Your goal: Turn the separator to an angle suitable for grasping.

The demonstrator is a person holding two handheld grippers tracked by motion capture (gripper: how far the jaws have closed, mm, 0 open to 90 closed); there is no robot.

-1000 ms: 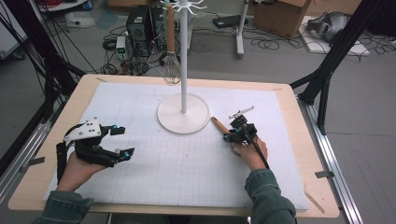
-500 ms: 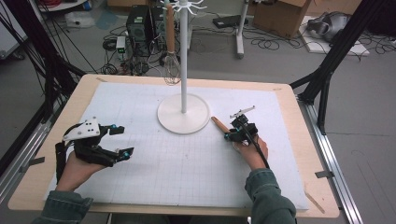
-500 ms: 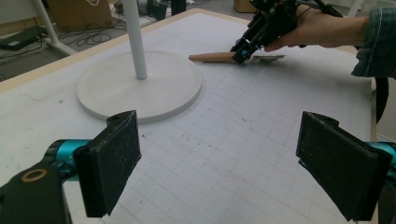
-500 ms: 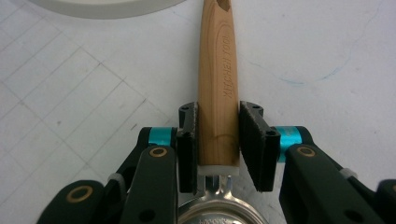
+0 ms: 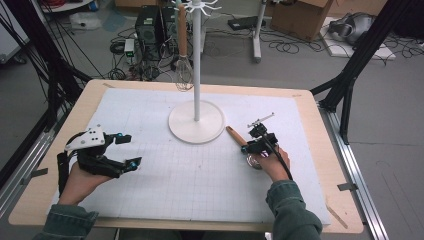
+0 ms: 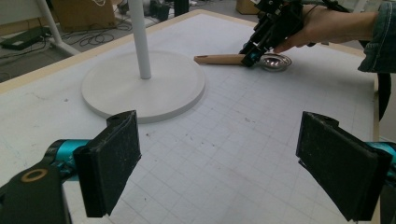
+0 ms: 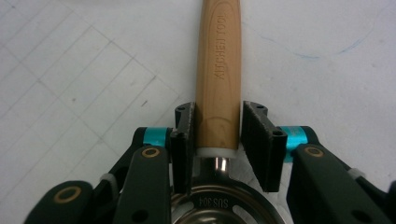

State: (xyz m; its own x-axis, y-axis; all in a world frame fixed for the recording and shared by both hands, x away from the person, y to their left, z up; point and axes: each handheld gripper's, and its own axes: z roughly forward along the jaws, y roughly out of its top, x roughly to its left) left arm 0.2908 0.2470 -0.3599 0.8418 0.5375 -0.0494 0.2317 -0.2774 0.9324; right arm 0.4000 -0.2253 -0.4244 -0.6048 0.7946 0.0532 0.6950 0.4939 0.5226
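A utensil with a wooden handle (image 7: 218,70) and a steel bowl (image 7: 219,205) lies flat on the white gridded mat, right of the stand's base. My right gripper (image 7: 218,112) straddles the handle where it meets the bowl. Its jaws have just been opening: the left pad touches the wood and a thin gap shows at the right pad. The high view shows this utensil (image 5: 235,135) under the right gripper (image 5: 248,148). My left gripper (image 5: 129,150) hovers at the mat's left, open wide, with nothing between its pads (image 6: 114,158).
A white stand with a round base (image 5: 196,122) and a thin pole rises mid-table. A whisk (image 5: 183,75) hangs from its top hooks. The mat (image 5: 200,185) covers most of the wooden table. Cables, boxes and black frame legs surround the table.
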